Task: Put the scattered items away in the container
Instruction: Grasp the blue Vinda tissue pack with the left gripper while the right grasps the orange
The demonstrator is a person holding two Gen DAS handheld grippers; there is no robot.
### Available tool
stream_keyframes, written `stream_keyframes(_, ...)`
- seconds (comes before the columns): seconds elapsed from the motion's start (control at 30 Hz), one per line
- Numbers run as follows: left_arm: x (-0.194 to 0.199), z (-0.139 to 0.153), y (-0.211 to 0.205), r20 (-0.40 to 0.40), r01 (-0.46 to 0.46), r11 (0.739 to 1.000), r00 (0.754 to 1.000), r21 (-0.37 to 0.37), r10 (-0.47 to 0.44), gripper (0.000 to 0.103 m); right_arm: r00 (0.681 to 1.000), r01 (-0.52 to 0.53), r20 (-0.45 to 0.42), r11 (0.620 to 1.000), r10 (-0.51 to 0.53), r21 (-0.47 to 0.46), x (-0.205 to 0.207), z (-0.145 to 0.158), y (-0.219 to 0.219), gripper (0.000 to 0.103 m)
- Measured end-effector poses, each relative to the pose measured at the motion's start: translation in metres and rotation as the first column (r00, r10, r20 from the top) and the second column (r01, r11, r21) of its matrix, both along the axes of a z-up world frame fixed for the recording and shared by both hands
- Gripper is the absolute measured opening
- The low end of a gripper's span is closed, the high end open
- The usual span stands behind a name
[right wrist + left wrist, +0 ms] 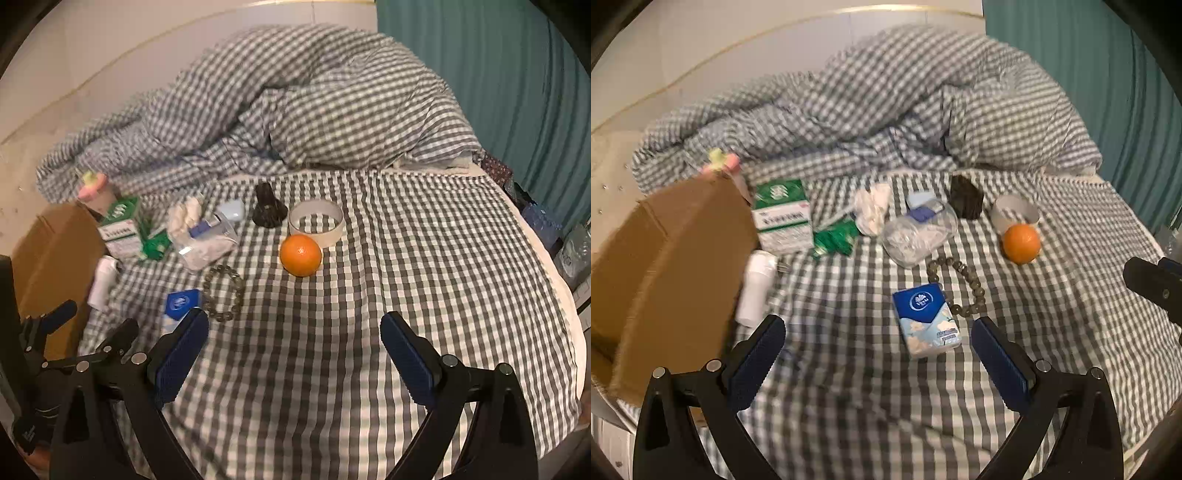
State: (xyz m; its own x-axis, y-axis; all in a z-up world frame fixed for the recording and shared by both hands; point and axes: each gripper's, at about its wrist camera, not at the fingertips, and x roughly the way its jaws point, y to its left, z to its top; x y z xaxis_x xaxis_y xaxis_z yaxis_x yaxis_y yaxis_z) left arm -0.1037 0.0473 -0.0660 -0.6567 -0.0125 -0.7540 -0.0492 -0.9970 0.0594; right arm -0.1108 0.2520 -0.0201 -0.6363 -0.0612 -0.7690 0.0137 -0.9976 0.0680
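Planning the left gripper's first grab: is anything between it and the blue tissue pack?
Nothing visible. The left gripper is open, and the tissue pack lies on bare sheet just ahead; the bead bracelet sits beside it.

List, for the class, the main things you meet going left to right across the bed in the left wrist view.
cardboard box → white bottle → green box → tissue pack → orange

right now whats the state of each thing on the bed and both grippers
left gripper: open, empty
right gripper: open, empty
cardboard box: on the bed's left edge
orange: loose, touching tape roll
tissue pack: lying flat
bead bracelet: loose loop
white bottle: lying by the box
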Motion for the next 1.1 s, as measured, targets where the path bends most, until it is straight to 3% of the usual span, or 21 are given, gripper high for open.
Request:
stream_keyframes(0.2, -0.031, -0.032, 0.014, 0.053, 0.011, 1.000, 0.999, -0.011, -0.011, 0.103, 0.999, -0.005, 0.049, 1.000, 0.005, 0.003, -0.036, -0.029, 0.002, 0.095)
stream_keyframes(0.63, -0.074, -0.090, 0.033, 0.159, 0.030, 0.999, 0.987, 0.014, -0.032, 0.103, 0.995, 0.005, 0.104, 1.000, -0.006, 0.003, -0.074, -0.059, 0.017, 0.095)
stream_keyframes(0.67, -0.075, -0.093, 0.033, 0.166, 0.035, 0.999, 0.985, 0.024, -0.039, 0.096, 0.994, 0.003, 0.107, 1.000, -0.003, 0.001, -0.075, -0.061, 0.016, 0.095)
stream_keyframes(0.7, -0.076, -0.095, 0.032, 0.174, 0.044, 0.998, 0.984, 0.039, -0.050, 0.075, 0.994, 0.001, 0.109, 1.000, -0.001, 0.001, -0.076, -0.063, 0.016, 0.095)
stream_keyframes(0.73, -0.077, -0.095, 0.031, 0.177, 0.060, 0.995, 0.981, 0.078, -0.073, 0.061, 0.993, 0.005, 0.114, 1.000, -0.005, 0.005, -0.077, -0.064, 0.015, 0.095)
stream_keyframes(0.77, -0.077, -0.092, 0.030, 0.170, 0.066, 0.993, 0.982, 0.098, -0.082, 0.056, 0.993, 0.001, 0.117, 1.000, -0.002, 0.003, -0.078, -0.065, 0.014, 0.095)
stream_keyframes(0.87, -0.073, -0.085, 0.034, 0.158, 0.082, 0.996, 0.984, 0.035, -0.087, 0.053, 0.993, -0.004, 0.120, 1.000, 0.003, 0.005, -0.081, -0.068, 0.011, 0.095)
stream_keyframes(1.1, -0.066, -0.053, 0.021, 0.097, 0.047, 0.998, 0.994, 0.034, -0.050, 0.053, 0.991, -0.024, 0.129, 1.000, 0.026, -0.018, -0.105, -0.079, 0.001, 0.095)
